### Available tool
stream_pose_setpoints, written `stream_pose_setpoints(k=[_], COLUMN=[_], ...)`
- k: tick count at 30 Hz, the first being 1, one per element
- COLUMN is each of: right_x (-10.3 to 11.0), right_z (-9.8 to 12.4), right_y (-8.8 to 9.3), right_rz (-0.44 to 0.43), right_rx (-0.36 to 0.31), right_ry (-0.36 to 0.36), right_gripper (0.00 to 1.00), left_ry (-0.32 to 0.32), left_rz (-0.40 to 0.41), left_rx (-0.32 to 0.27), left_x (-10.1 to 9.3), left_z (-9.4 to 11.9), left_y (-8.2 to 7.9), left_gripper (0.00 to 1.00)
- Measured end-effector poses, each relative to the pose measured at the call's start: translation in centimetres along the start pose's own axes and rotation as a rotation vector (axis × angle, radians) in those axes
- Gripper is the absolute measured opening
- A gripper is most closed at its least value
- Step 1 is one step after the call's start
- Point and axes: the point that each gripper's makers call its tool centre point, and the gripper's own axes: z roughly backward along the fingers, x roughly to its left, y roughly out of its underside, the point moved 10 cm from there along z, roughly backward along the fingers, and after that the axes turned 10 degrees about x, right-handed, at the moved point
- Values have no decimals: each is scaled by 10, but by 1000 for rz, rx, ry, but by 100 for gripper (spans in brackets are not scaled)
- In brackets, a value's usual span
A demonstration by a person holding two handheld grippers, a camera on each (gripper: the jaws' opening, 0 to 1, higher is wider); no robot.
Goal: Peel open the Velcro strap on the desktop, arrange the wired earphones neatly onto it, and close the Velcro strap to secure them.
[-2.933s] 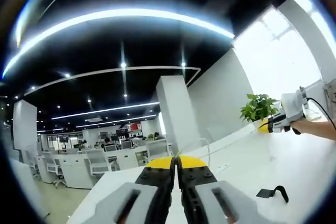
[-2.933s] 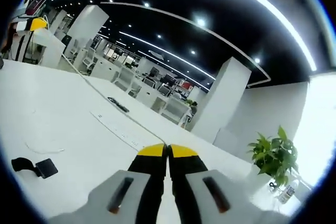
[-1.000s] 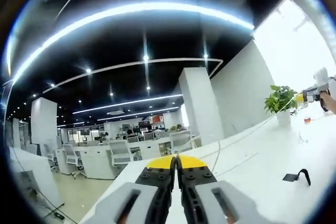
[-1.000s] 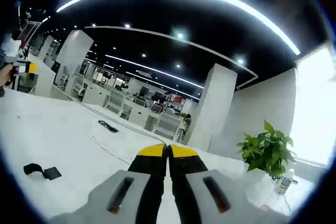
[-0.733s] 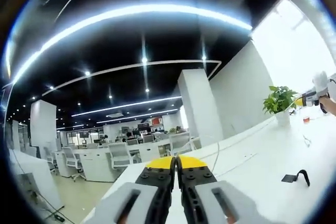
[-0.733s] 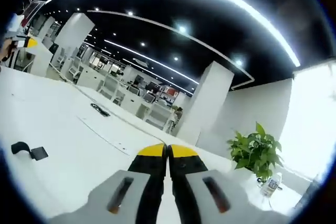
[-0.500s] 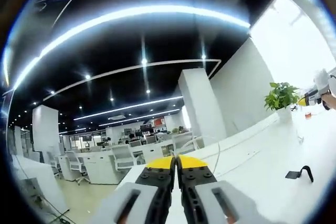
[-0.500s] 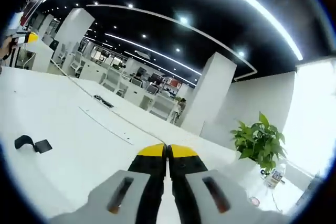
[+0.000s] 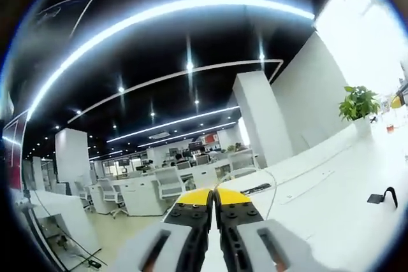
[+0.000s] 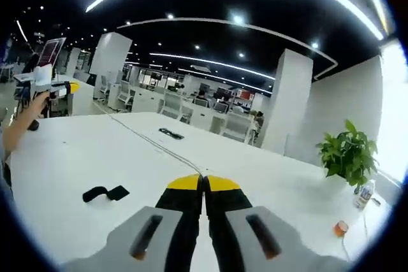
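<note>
The black Velcro strap [image 10: 105, 193] lies closed on the white desktop [image 10: 76, 157], to the left of and near my right gripper [image 10: 204, 183], whose yellow-tipped jaws are shut on nothing. In the left gripper view the strap [image 9: 384, 197] sits at the far right edge, well off from my left gripper [image 9: 213, 197], which is also shut and empty. In the right gripper view the left gripper [image 10: 54, 83] is far off at the left, held in a person's hand.
A potted plant [image 10: 347, 151] stands at the desk's far right end, and appears as the plant [image 9: 359, 103] in the left gripper view. A bottle [image 10: 363, 194] and a small orange object [image 10: 341, 227] lie near it. A thin cable [image 10: 150, 143] and a black item [image 10: 171, 134] cross the desk.
Both cameras have swung. In the left gripper view the strap slid to the right edge; in the right gripper view it moved closer to the jaws. Both grippers stayed shut.
</note>
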Motion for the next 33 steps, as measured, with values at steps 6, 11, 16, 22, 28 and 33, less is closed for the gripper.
stream_pose_setpoints(k=[6, 11, 16, 22, 28, 33], right_x=[2, 1, 5, 15, 36, 54], right_z=[-33, -50, -48, -32, -17, -11], right_y=[30, 54, 76, 95, 100, 104], right_rz=[-63, -92, -55, -16, 9, 52], right_rx=[38, 62, 85, 94, 109, 146], right_ry=[-79, -95, -71, -50, -81, -129], right_gripper=[4, 4, 4, 4, 4, 6], left_ry=[-11, 12, 60, 167, 304, 407], left_rz=[0, -1, 1, 46, 87, 122], left_rx=[9, 11, 4, -28, -68, -128], left_x=[3, -3, -14, -32, -60, -78], left_z=[-1, -2, -2, 3, 16, 30], left_y=[2, 3, 1, -8, -18, -40], left_gripper=[6, 6, 6, 6, 6, 6])
